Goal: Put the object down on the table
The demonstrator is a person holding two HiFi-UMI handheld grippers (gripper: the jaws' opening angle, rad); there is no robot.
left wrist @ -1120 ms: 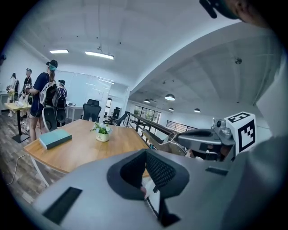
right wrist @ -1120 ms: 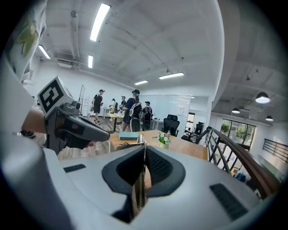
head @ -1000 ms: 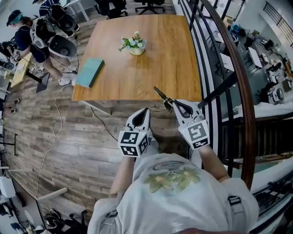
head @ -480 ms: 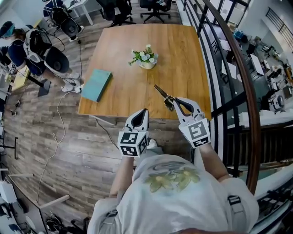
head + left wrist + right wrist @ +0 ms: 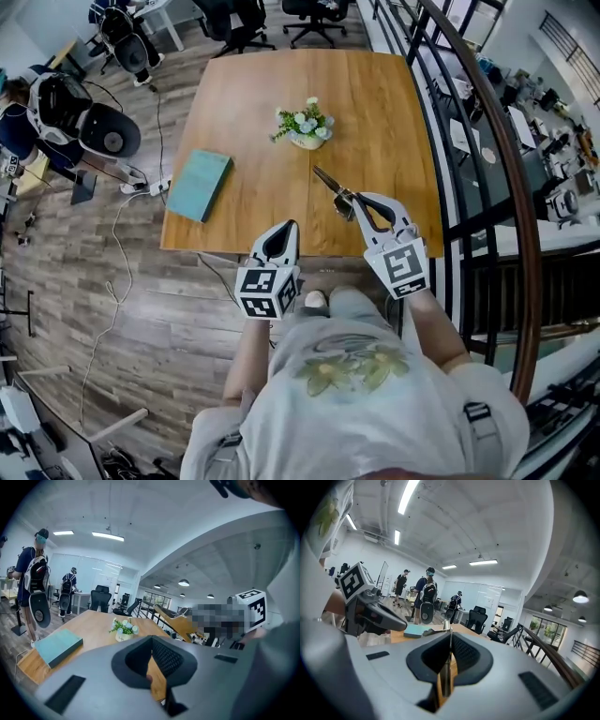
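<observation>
Grey jaws of the right gripper [image 5: 356, 204] are pressed together on a thin metal tool [image 5: 328, 184] (it looks to us like scissors, but we cannot be sure), which sticks out forward from the tips. The tool seems to be in the air over the near right part of the wooden table [image 5: 253, 103], not resting on it. The left gripper [image 5: 287, 230] hangs beside it at the table edge, jaws closed with nothing between them. Further out stand a small flower pot [image 5: 305, 131] and, at the left side, a teal book [image 5: 200, 185], both well apart from the tool. We judge that the carrying is nearly finished and the putting down is not yet done. The next move calls for lowering the tool onto the bare wood ahead, then opening the jaws.
</observation>
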